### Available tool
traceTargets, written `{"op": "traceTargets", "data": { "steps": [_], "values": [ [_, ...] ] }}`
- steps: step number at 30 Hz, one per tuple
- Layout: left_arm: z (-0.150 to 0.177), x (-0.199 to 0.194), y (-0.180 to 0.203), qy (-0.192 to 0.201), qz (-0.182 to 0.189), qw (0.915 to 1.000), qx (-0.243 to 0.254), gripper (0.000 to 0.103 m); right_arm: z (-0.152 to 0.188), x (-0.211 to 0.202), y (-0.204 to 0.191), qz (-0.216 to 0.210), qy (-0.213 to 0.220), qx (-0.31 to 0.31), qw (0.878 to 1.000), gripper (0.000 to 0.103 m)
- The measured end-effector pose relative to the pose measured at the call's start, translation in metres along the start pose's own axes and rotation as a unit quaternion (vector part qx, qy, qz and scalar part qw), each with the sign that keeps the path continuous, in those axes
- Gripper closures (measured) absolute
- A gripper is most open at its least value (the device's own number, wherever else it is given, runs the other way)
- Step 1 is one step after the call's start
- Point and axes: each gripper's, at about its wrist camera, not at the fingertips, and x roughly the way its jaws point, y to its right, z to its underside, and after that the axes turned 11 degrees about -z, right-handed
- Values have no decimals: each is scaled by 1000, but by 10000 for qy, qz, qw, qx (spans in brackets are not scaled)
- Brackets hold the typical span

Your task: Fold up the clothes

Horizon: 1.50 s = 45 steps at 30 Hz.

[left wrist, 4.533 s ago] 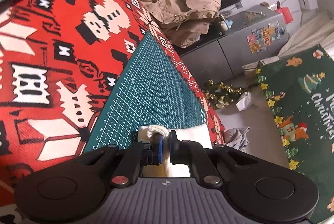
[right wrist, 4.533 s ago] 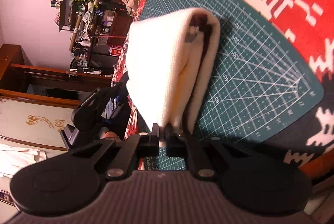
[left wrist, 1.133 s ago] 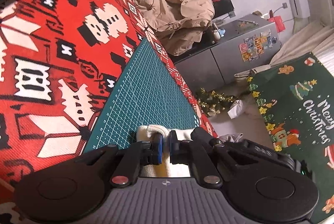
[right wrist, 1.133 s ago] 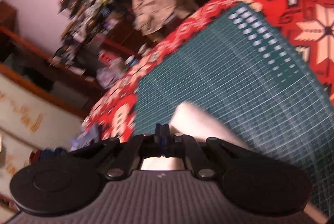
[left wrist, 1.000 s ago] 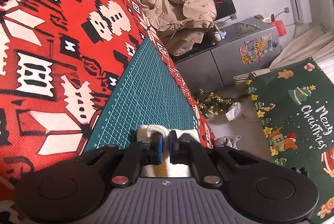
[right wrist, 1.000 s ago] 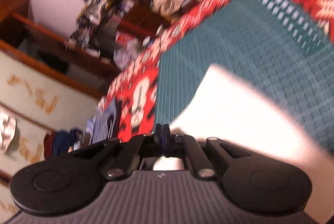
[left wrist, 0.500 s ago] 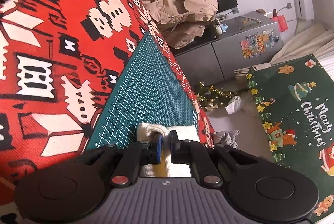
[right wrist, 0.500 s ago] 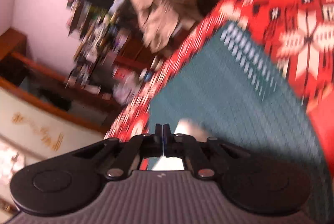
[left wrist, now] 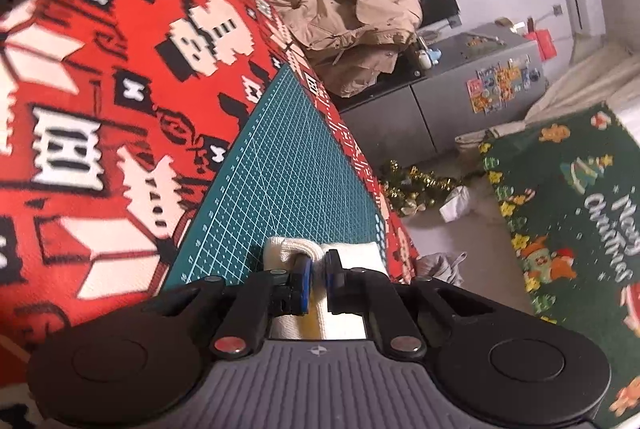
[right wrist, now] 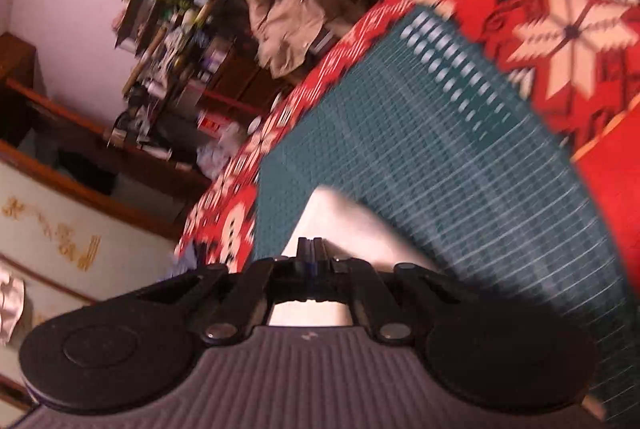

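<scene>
Cream knit garment (left wrist: 352,257), folded, lies on the green cutting mat (left wrist: 288,165) at the tabletop's near edge, running crosswise. Left claw (left wrist: 316,279) pinches its fold; right claw (right wrist: 311,253) is clenched, holding nothing visible.

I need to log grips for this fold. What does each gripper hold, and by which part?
Left gripper pinches the white cloth's bunched edge. Right gripper is shut over it; too blurred to tell a hold.
</scene>
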Motion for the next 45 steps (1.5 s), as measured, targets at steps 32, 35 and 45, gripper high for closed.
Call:
{"op": "traceTargets", "data": {
  "steps": [32,35,45],
  "values": [
    [52,-24,18,-745,18,9967,316,87,76,-88,13,-581,-726,457,9946,98],
    [56,-28,20,-800,-91,9956,483,96,85,-96,15,-580,-821,477,9938,98],
    [75,-38,17,-1389,239,9896,289,93,119,-131,29,-634,-1060,752,9895,97]
  ]
}}
